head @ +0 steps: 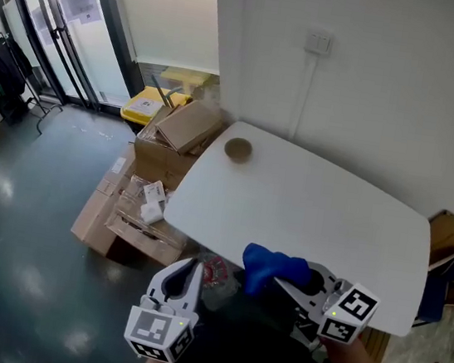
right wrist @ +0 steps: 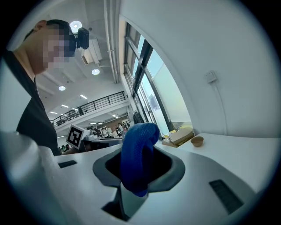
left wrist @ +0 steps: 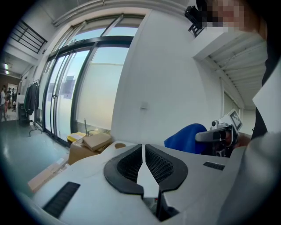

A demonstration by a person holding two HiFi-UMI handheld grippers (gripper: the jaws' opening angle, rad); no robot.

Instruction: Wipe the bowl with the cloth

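Nearest in the head view are the two tools, both held off the table's (head: 324, 207) near edge. The left gripper (head: 190, 269) is low and a little to the left, its marker cube toward the person. The right gripper (head: 282, 281) is beside it, with a bunched blue cloth (head: 270, 265) sticking out of its tip just at that near edge. The bowl (head: 238, 149), small and tan, stands alone by the table's far left corner, well apart from both tools, and the rest of the white top is bare. Cardboard boxes (head: 168, 156) are heaped on the floor (head: 29, 216) against the table's left edge, with a yellow bin (head: 148, 106) behind them and a switch (head: 318, 42) on the wall (head: 373, 96) above the far edge. From the left gripper view, that tool's jaws are clenched together with nothing between them. The bowl shows beyond them at the far corner, and the cloth and the other tool show off to the right. From the right gripper view, the jaws are clamped on the cloth, which stands up out of them in a thick blue fold. The bowl sits small on the table to the right of it, with the boxes just behind.
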